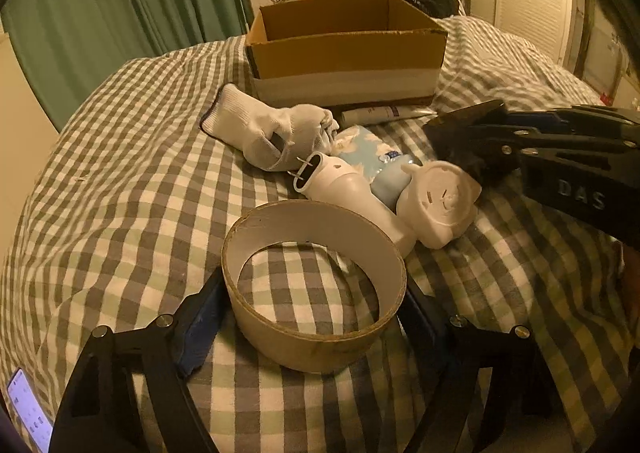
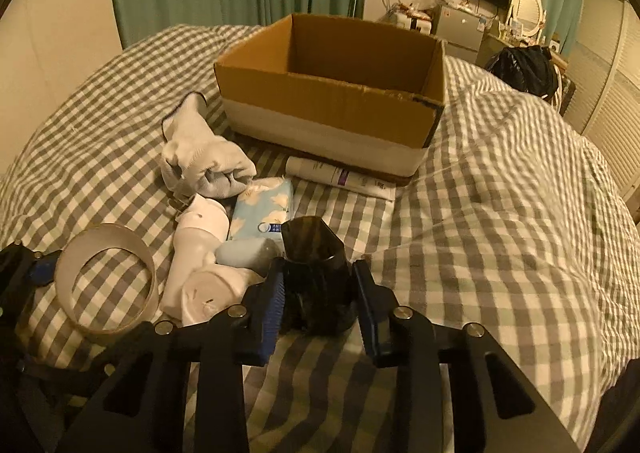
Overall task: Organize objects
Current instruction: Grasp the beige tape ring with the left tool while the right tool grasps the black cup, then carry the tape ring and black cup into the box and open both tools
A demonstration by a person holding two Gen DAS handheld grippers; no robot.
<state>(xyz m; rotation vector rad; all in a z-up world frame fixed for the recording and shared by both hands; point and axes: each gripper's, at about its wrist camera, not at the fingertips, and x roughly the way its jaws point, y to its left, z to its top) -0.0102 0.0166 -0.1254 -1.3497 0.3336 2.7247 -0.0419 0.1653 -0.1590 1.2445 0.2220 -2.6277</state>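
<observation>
The left gripper (image 1: pixel 314 317) is seen angled downward, its two black fingers set either side of a tape ring (image 1: pixel 314 293); the blue pads (image 1: pixel 200 327) lie against or just beside the ring's outer wall, and firm contact cannot be confirmed. The right gripper (image 2: pixel 318 295) is likewise tilted downward, its jaws drawn in narrow, with both pads pressed against the sides of a dark cup (image 2: pixel 316 273) lying between them. In the left wrist view, the right gripper (image 1: pixel 472 141) is shown reaching in from the right edge, its black frame held low.
</observation>
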